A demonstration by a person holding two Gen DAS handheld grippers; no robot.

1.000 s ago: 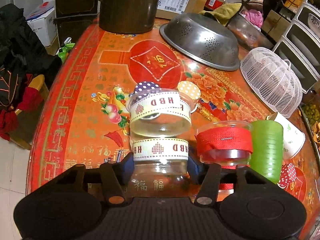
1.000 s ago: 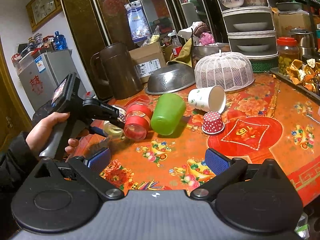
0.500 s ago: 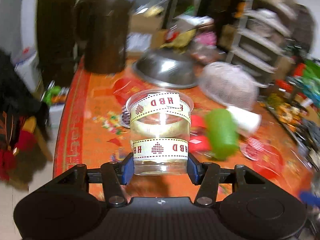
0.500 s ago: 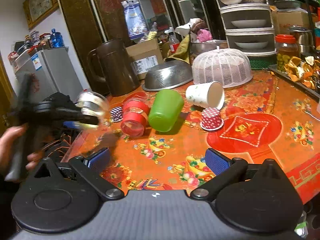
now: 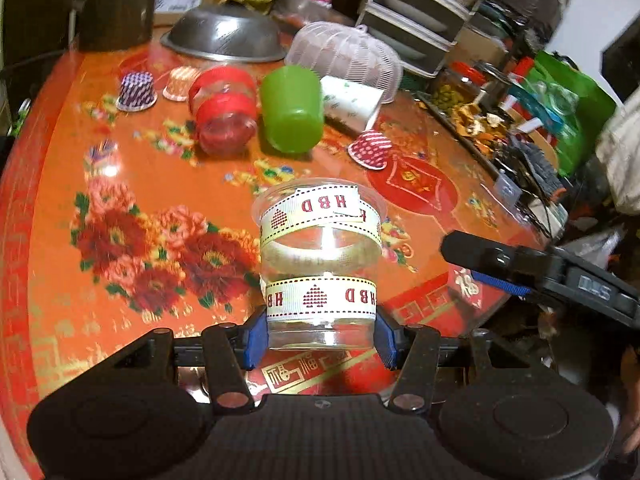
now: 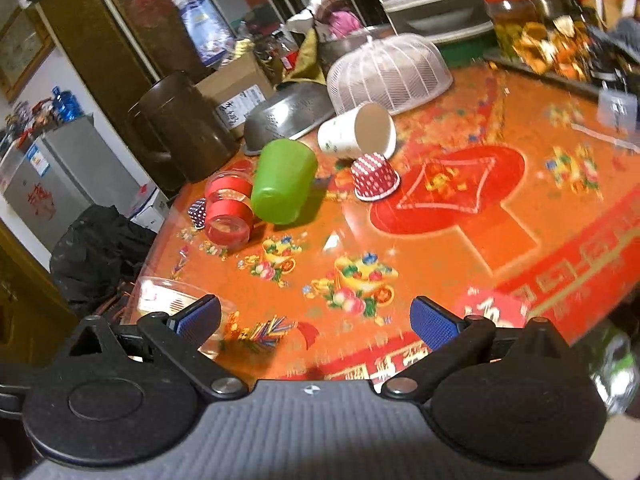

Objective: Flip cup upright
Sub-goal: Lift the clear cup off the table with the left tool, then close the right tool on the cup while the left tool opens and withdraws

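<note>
My left gripper point(image 5: 320, 334) is shut on a clear plastic cup point(image 5: 320, 264) with two white "HBD" ribbons. It holds the cup by its base, rim pointing away, over the near part of the red table point(image 5: 132, 184). The cup's rim shows in the right wrist view point(image 6: 160, 292), behind the left finger. My right gripper point(image 6: 316, 320) is open and empty above the table's near edge; its finger point(image 5: 492, 258) shows right of the cup in the left wrist view.
On their sides lie a red-ribboned clear cup point(image 5: 224, 114), a green cup point(image 5: 292, 110) and a white paper cup point(image 5: 352, 100). Small cupcake liners point(image 5: 370, 148) stand upside down. Behind are a steel colander point(image 5: 226, 38), a white mesh cover point(image 5: 348, 60) and a brown jug point(image 6: 184, 136).
My left gripper has lifted the HBD cup off the table and swung it toward the near side. The right gripper shifted closer and tilted; it stays open.
</note>
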